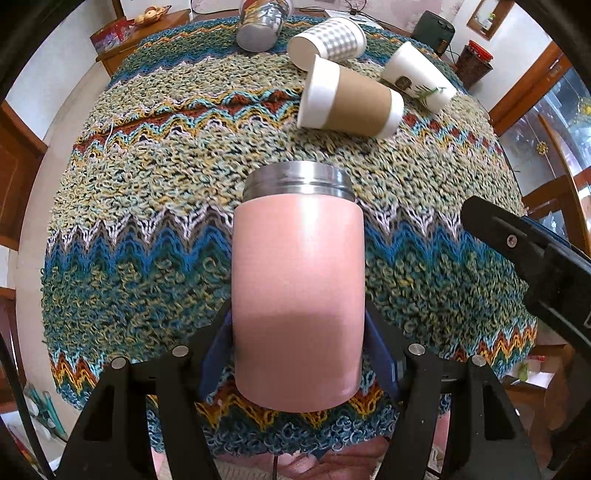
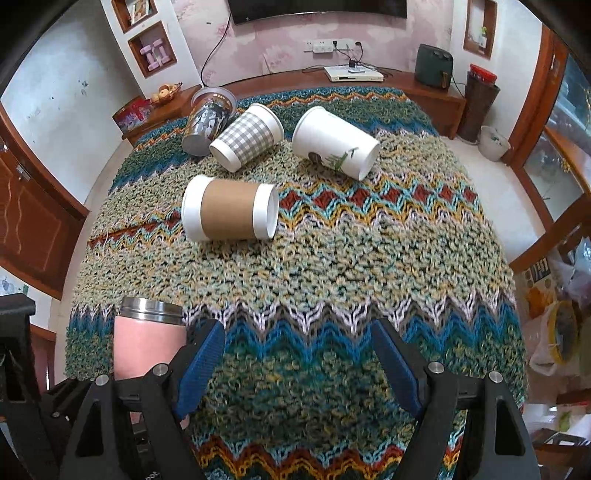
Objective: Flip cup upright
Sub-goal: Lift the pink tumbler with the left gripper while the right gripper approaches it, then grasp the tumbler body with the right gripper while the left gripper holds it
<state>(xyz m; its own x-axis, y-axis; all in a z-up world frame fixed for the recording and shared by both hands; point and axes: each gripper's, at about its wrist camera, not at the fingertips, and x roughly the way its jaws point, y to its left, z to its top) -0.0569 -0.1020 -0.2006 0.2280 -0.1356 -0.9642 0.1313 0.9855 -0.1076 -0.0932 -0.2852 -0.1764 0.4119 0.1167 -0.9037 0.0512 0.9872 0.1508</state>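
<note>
From your left wrist camera, your left gripper (image 1: 298, 347) is clamped on the pink cup (image 1: 297, 291), its blue pads (image 1: 380, 350) pressing the lower body from both sides; the cup's steel rim (image 1: 298, 181) points away from the camera and the cup sits over the near part of the knitted zigzag cloth (image 1: 166, 206), though you cannot tell from here whether its base touches the cloth. Farther back on the cloth lie four cups on their sides: a brown-sleeved cup (image 1: 349, 99) nearest, a checked cup (image 1: 328, 38) just behind it, a white cup with a leaf print (image 1: 417, 75) to the right, and a clear lidded cup (image 1: 260, 22) at the far edge. Your right gripper (image 1: 532, 258) shows as a black finger at the right edge, well apart from the pink cup. From your right wrist camera, your right gripper (image 2: 298, 362) has its jaws spread wide with only cloth (image 2: 351, 258) between the blue pads (image 2: 201, 365). The pink cup (image 2: 147, 343) stands at lower left, steel rim (image 2: 152, 310) uppermost, just beside your left finger. The brown-sleeved cup (image 2: 229, 208) lies mid-cloth, with the checked cup (image 2: 245, 136), the leaf-print cup (image 2: 334, 142) and the clear lidded cup (image 2: 207, 120) on their sides beyond it.
</note>
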